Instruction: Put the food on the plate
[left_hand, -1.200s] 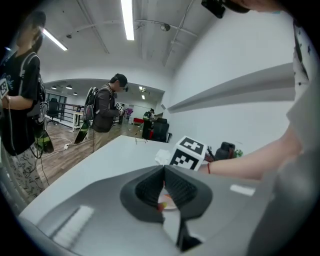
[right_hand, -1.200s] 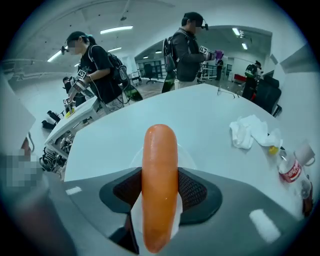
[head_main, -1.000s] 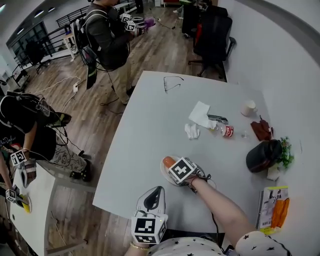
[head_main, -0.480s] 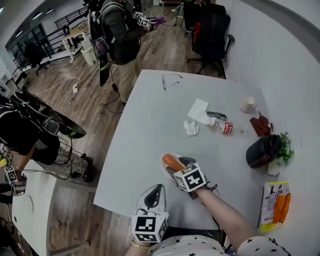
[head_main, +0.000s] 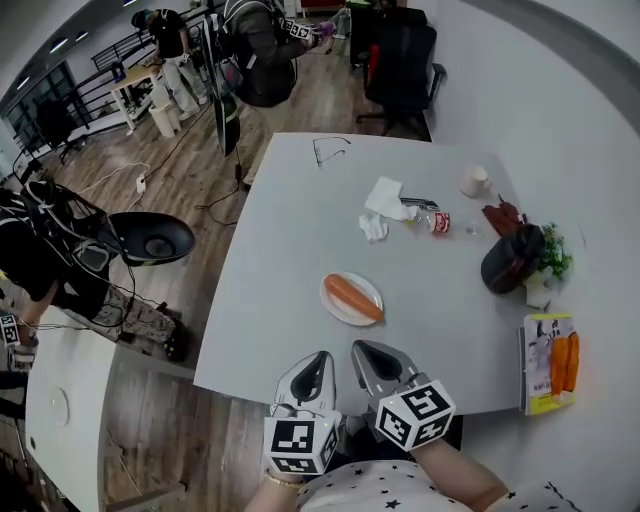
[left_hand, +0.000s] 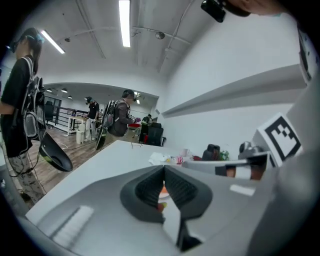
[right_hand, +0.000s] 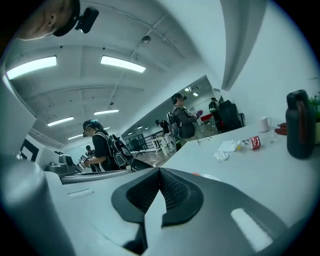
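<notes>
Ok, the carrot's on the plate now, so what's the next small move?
Probably nothing more than resting both grippers: the carrot lies on the plate, and the left gripper and right gripper are shut, empty and clear of it.

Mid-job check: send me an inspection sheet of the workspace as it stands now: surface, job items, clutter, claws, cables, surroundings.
Surface: white table, no spills seen.
Job's things: carrot lies on the white plate.
Clutter: glasses, tissues, red-labelled bottle, cup, black flask, carrot pack, all apart from the plate.
Grippers: left claw and right claw both shut and empty, at the near table edge.
Cables: white cable on the floor; nothing seen on the table.
Surroundings: people standing beyond the table, office chair.
</notes>
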